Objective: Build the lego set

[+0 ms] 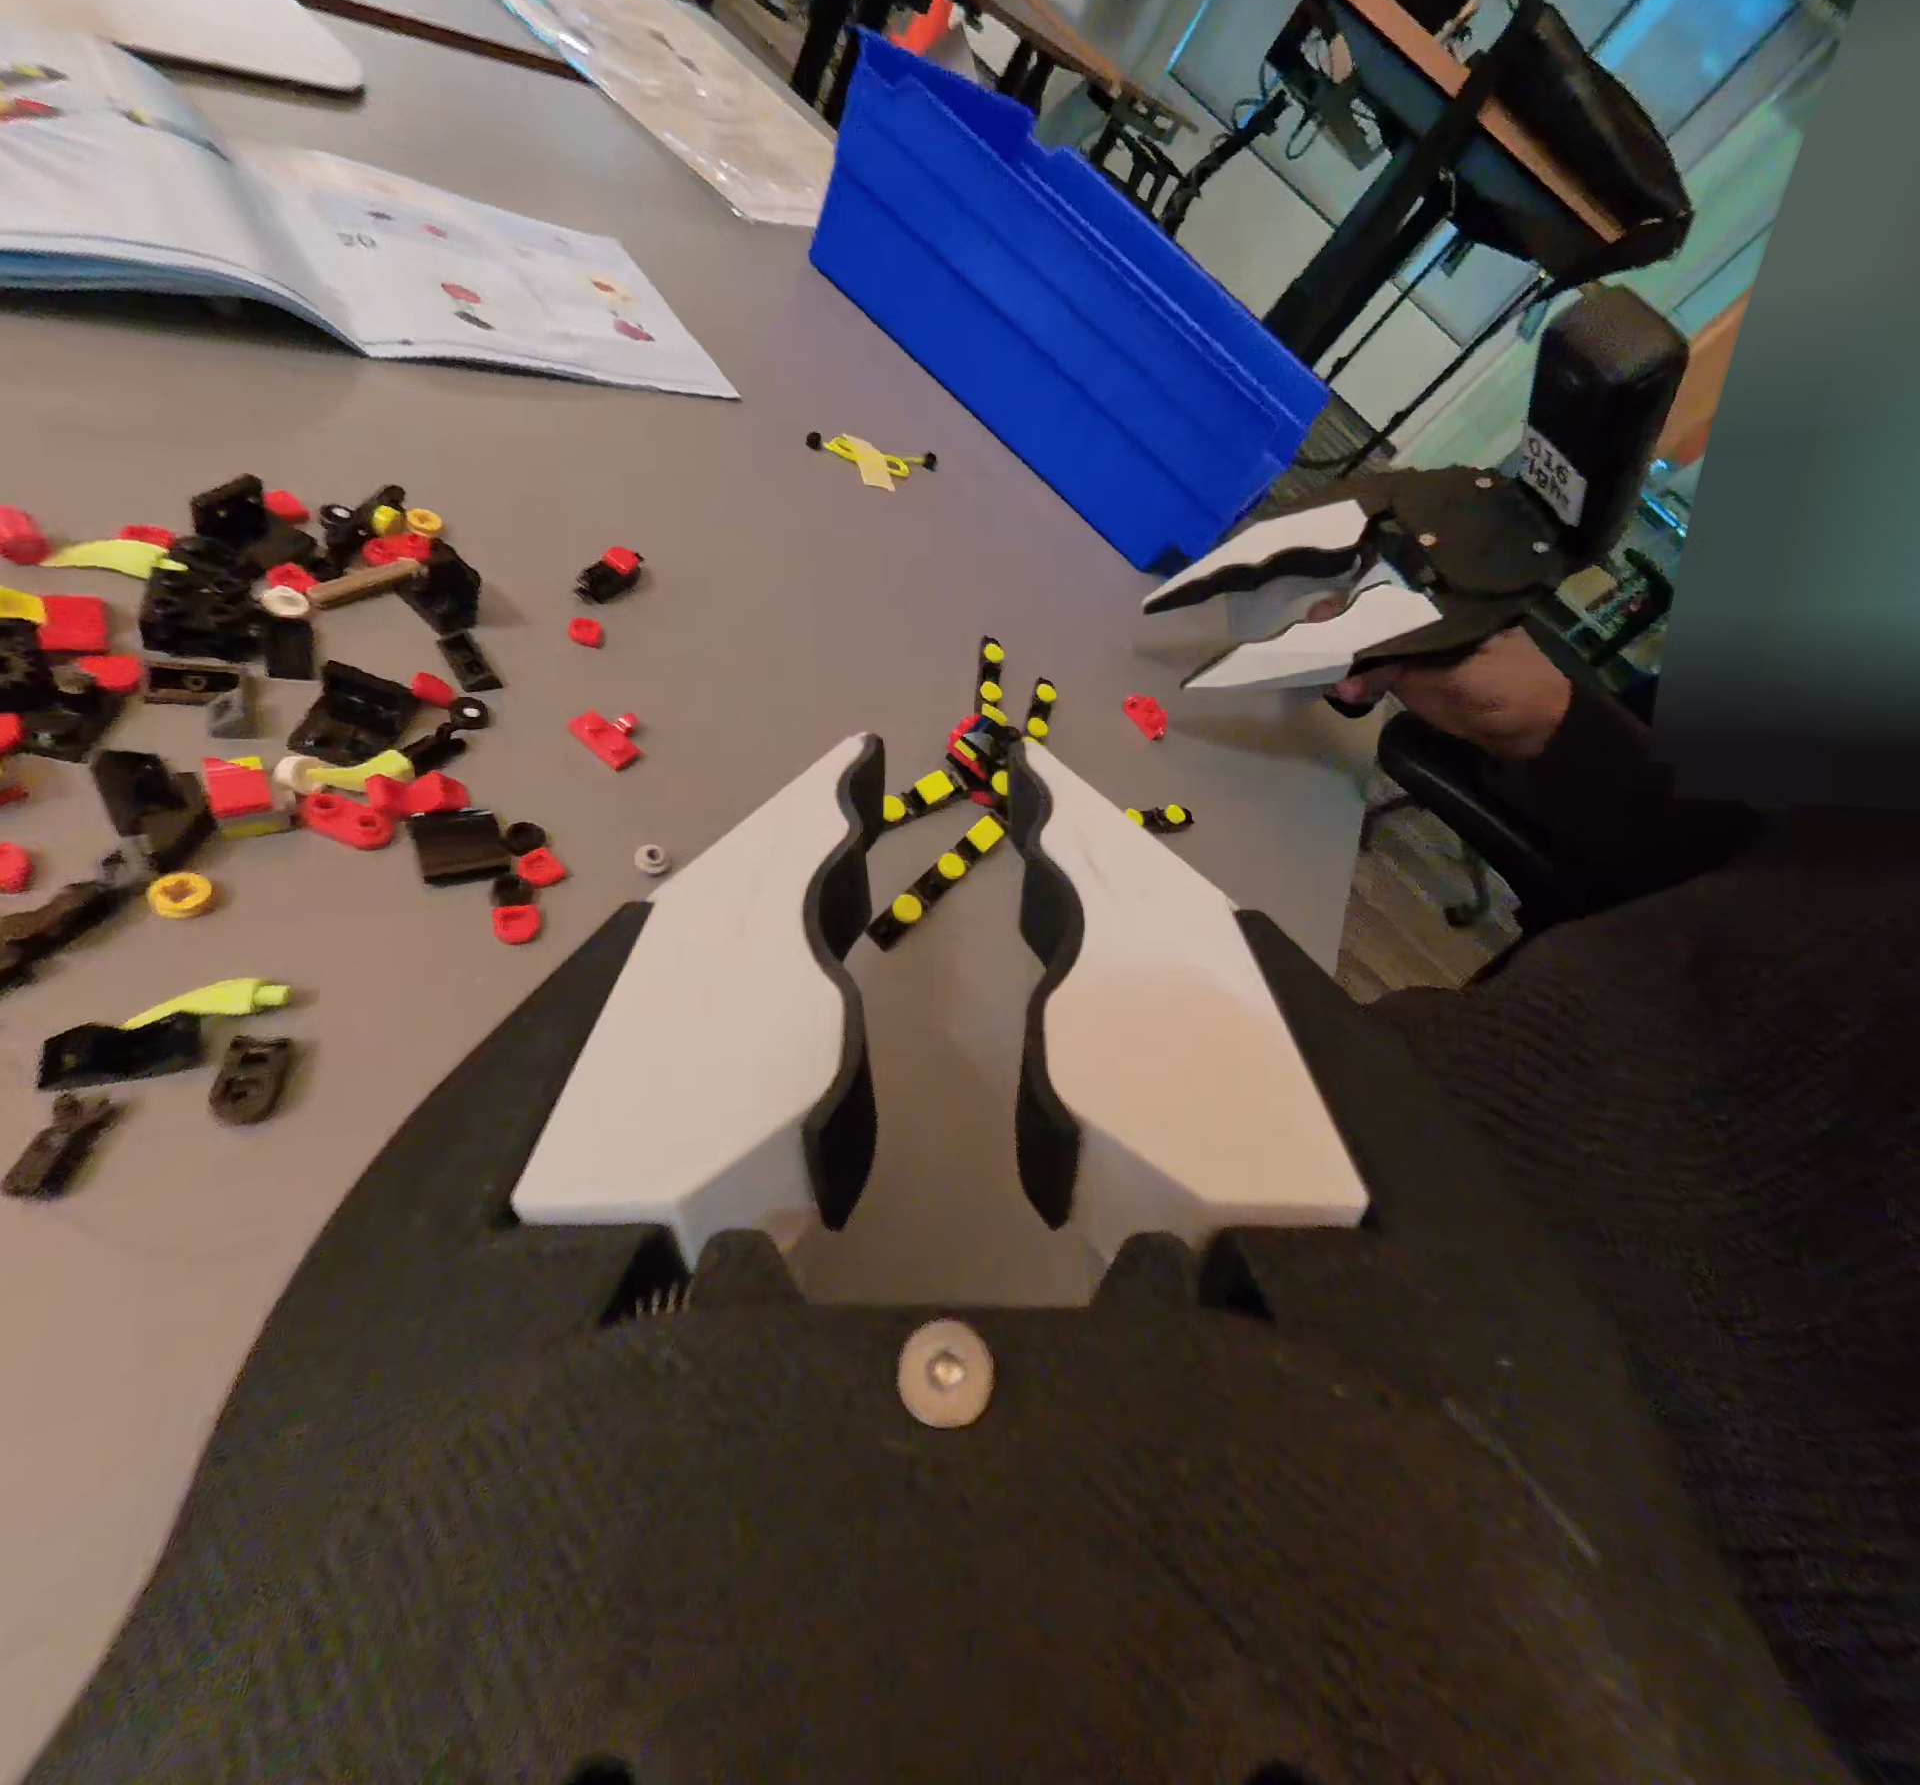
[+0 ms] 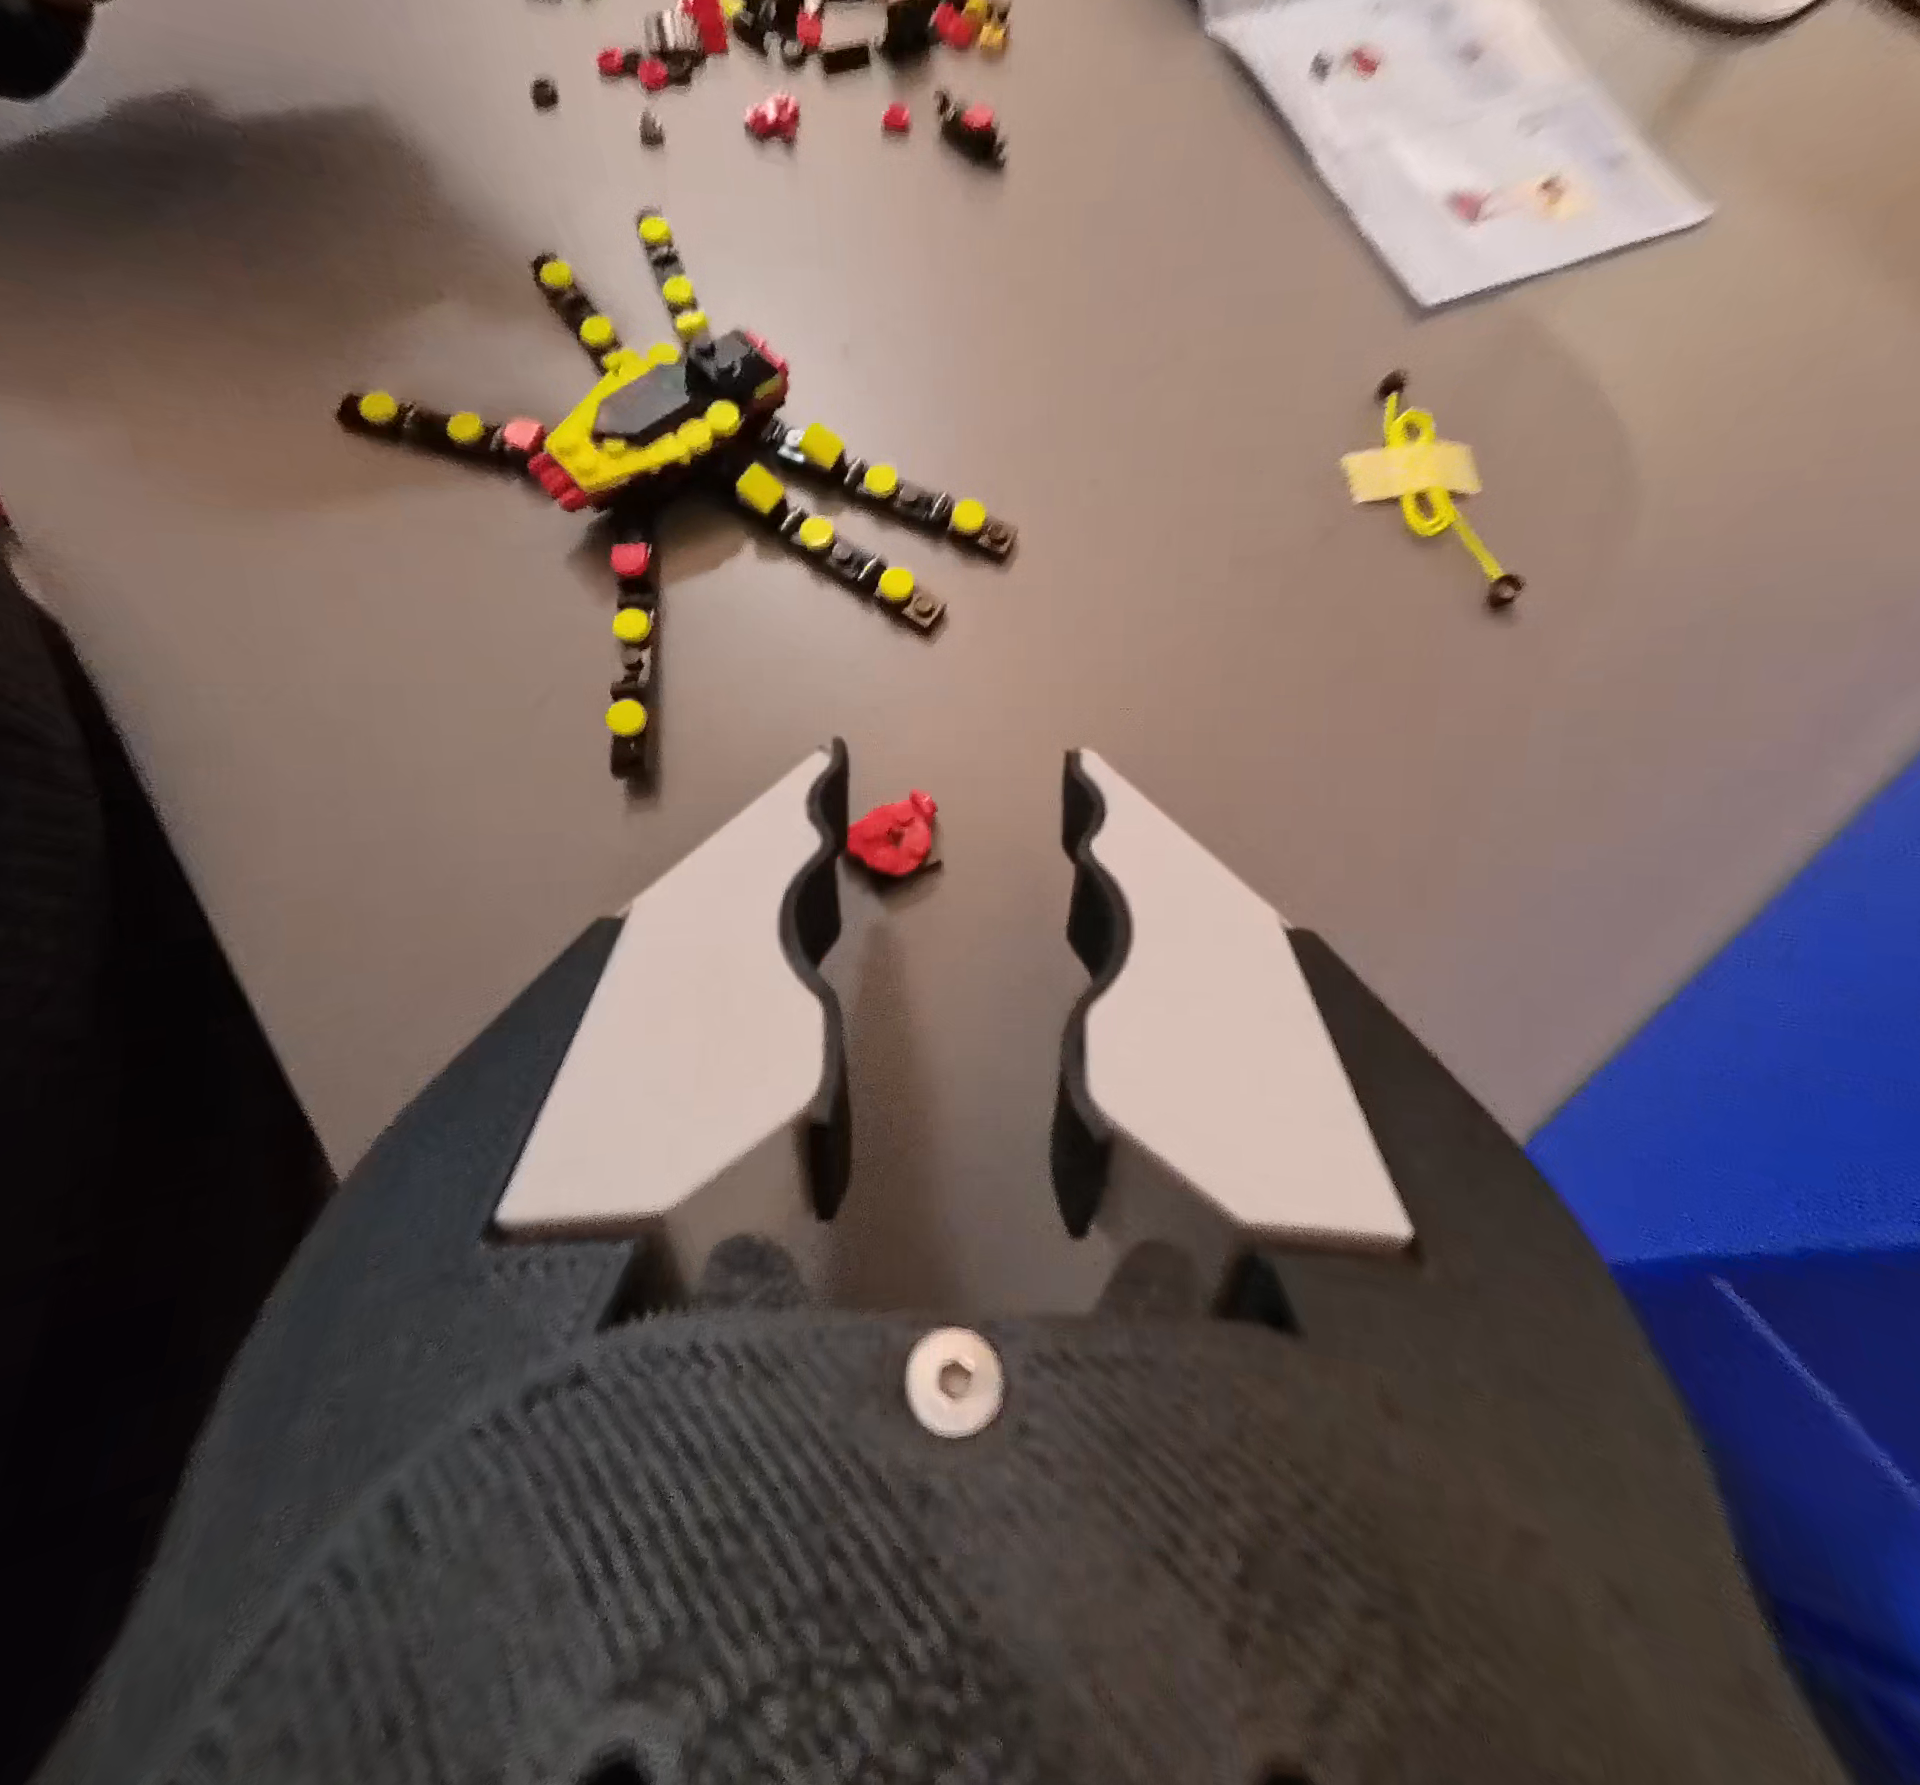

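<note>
A black, yellow and red spider model (image 2: 665,426) with long studded legs lies on the grey table (image 2: 1143,592). In the left wrist view the model (image 1: 977,769) sits just past my left gripper (image 1: 943,756), which is open, with two legs showing through the gap. My right gripper (image 2: 954,764) is open and low over the table. A small red piece (image 2: 891,836) lies between its fingertips, close to the left finger. In the left wrist view the right gripper (image 1: 1169,644) hovers right of the model, above that red piece (image 1: 1143,715).
A pile of loose red, black and yellow pieces (image 1: 260,696) lies left of the model. An open instruction booklet (image 1: 364,249) lies behind it. A blue bin (image 1: 1039,312) stands near the table edge. A yellow string with tape (image 2: 1413,478) lies alone. My right fingertips sit around 20 cm from my left ones.
</note>
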The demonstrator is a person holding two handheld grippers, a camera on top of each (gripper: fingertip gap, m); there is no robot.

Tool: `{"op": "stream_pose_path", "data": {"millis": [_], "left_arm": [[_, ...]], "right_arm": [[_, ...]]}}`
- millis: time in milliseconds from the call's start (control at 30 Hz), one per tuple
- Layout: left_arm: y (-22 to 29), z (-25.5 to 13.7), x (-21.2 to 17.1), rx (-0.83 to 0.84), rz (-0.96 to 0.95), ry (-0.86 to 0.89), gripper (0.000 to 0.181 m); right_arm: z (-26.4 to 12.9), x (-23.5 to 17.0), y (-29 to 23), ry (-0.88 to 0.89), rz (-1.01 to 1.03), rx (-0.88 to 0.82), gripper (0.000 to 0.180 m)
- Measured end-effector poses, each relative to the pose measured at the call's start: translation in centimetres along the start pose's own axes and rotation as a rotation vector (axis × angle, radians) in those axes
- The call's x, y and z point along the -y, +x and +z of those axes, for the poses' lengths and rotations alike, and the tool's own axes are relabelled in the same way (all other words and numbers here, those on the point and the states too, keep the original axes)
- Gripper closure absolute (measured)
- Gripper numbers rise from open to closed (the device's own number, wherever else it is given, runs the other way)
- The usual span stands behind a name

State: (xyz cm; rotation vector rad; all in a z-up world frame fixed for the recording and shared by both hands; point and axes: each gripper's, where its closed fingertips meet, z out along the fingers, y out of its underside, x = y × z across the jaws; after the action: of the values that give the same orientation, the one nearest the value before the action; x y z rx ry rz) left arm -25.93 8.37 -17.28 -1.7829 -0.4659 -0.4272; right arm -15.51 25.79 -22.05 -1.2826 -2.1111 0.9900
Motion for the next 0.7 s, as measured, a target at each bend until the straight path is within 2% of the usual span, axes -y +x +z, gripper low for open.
{"op": "stream_pose_path", "data": {"millis": [233, 300, 400, 533, 700], "left_arm": [[-0.1, 1.2, -1.8, 0.047, 0.172, -0.103, 0.161], [0.1, 1.5, -2.0, 0.028, 0.162, -0.115, 0.16], [0.5, 1.5, -2.0, -0.021, 0.085, -0.111, 0.158], [0.0, 1.2, -1.3, -0.029, 0.022, -0.075, 0.158], [-0.1, 1.1, -1.3, -0.037, 0.0, -0.074, 0.157]], "right_arm": [[0.6, 0.2, -0.7, 0.0, 0.024, 0.024, 0.133], [0.6, 0.1, 0.5, 0.0, 0.034, -0.038, 0.129], [0.3, 0.2, 1.9, 0.028, 0.045, -0.089, 0.132], [0.0, 0.2, 1.1, 0.046, 0.062, 0.001, 0.144], [-0.2, -1.1, -0.7, -0.003, 0.011, 0.129, 0.147]]}}
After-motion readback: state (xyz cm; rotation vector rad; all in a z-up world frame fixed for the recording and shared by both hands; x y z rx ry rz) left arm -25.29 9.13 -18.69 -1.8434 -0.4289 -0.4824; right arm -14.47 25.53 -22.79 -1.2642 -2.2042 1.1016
